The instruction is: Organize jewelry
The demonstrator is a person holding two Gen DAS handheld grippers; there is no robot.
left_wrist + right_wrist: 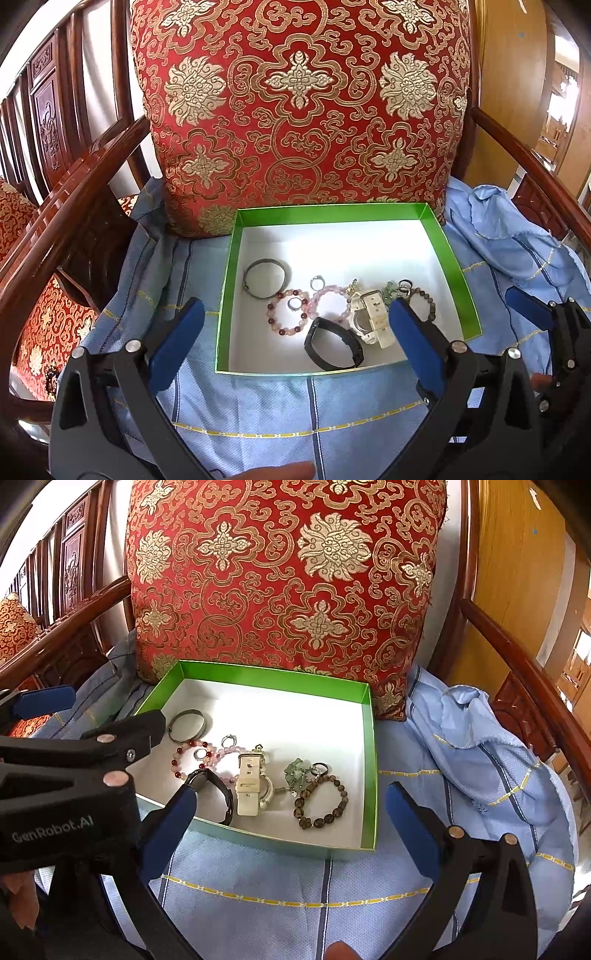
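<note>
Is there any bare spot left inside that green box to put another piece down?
Yes. The green box has bare white floor along its back wall, by the red cushion. The front half is crowded: metal bangle, red bead bracelet, black band, white watch and brown bead bracelet lie close together.

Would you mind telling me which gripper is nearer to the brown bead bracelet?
Right. The right gripper faces the brown bead bracelet almost head-on; the left gripper sits further left, over the black band.
</note>
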